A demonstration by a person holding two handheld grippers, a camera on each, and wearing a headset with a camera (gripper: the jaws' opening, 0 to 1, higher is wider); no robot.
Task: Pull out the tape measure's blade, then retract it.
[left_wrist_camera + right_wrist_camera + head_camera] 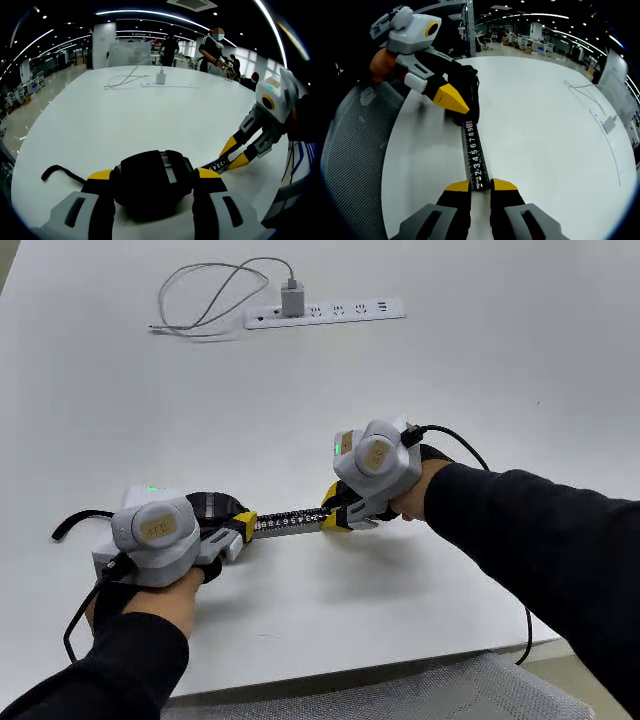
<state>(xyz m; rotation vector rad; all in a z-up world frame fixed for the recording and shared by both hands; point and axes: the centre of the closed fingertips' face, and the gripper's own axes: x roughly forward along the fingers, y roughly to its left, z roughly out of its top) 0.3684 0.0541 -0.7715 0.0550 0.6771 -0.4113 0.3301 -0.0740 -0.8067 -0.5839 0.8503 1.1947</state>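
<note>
clamping: left gripper (234, 522) has its jaws drawn in tight on the black case (152, 182), one yellow tip on each flank; a hand wraps the gripper body from behind.
pinching: right gripper (481, 186) has its jaws nearly together, nipped on the free end of the blade (472, 155); the blade tip sits between the two yellow tips.
case: in the head view it is at 8 o'clock from centre, low on the white table (430, 380) and near the front edge; its mouth faces 3 o'clock, toward the right gripper.
blade: out part way, a short straight run from case to right gripper along the 9-to-3 line in the head view; printed face up, black with white digits and a red mark close to the case mouth; resting on the table or just above it, cannot tell which.
strap: black loop (75, 521) trails from the case toward 9 o'clock, flat on the table.
spacing: the two grippers are near each other, linked by the blade; the right one is at 3 o'clock of the left.
power strip: white (345, 311), at 12 o'clock on the far side of the table, well apart from the work; a white charger (292, 298) is plugged in toward its left end, with a grey cable (205, 285) looped off toward 10 o'clock.
chair: grey mesh (400, 692) at 6 o'clock, below the table edge.
background: in the left gripper view, people (170, 50) stand past the far table edge at 12 to 1 o'clock.
</note>
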